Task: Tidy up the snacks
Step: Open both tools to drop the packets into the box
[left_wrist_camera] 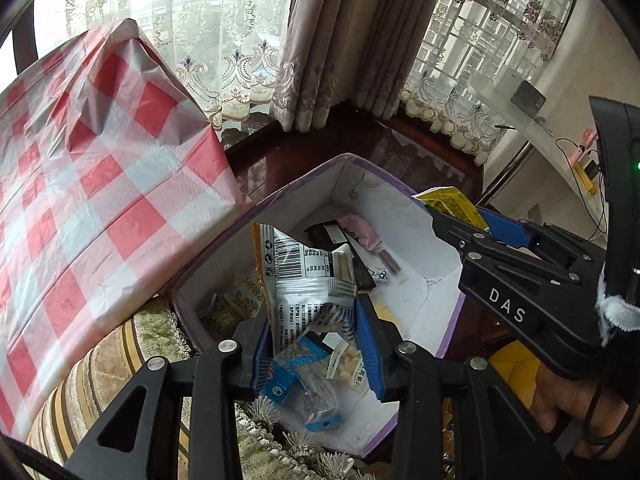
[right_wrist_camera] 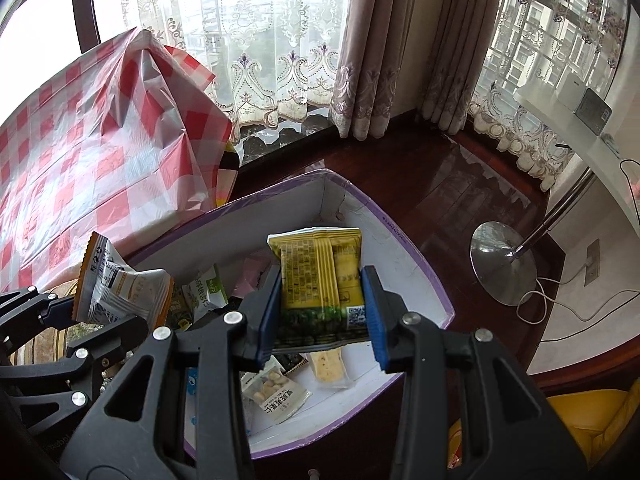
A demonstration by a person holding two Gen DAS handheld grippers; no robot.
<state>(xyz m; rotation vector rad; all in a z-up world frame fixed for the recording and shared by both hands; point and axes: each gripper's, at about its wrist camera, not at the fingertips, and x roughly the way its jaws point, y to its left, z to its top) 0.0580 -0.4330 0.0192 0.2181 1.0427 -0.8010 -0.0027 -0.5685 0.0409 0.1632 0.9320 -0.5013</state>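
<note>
Snacks hang over an open white box (right_wrist_camera: 400, 248) with a purple rim, one packet in each gripper, ready by the look of it to be dropped in. The right gripper (right_wrist_camera: 322, 316) has its jaws closed on a yellow-green packet (right_wrist_camera: 316, 280), held upright with its long axis running away from the camera, directly above the box's middle. The left gripper (left_wrist_camera: 316, 340) clamps a silver-white packet (left_wrist_camera: 308, 280) with orange edges, also lengthwise between the blue pads, over the box's near-left corner. In the left view the right gripper sits to the right, over the box's far rim, so both hands are about equally placed for release; neither has to cross the other.

Below lie snacks already stowed: a nut packet (right_wrist_camera: 276, 392), a pale bar (right_wrist_camera: 330, 364), a green-and-white sachet (right_wrist_camera: 208, 288), a blue-and-clear wrapper (left_wrist_camera: 296, 376) and a pink stick (left_wrist_camera: 364, 232). They leave bare floor on the right side of the box.

A worktop under a red checked cloth (left_wrist_camera: 100, 200) stands just beside the box's left wall. A fringed cushion (left_wrist_camera: 120, 360) touches the near corner. Nothing blocks a straight drop; the box walls are the only things to clear. Curtains, dark floorboards and a lamp base (right_wrist_camera: 504, 264) sit well apart.
</note>
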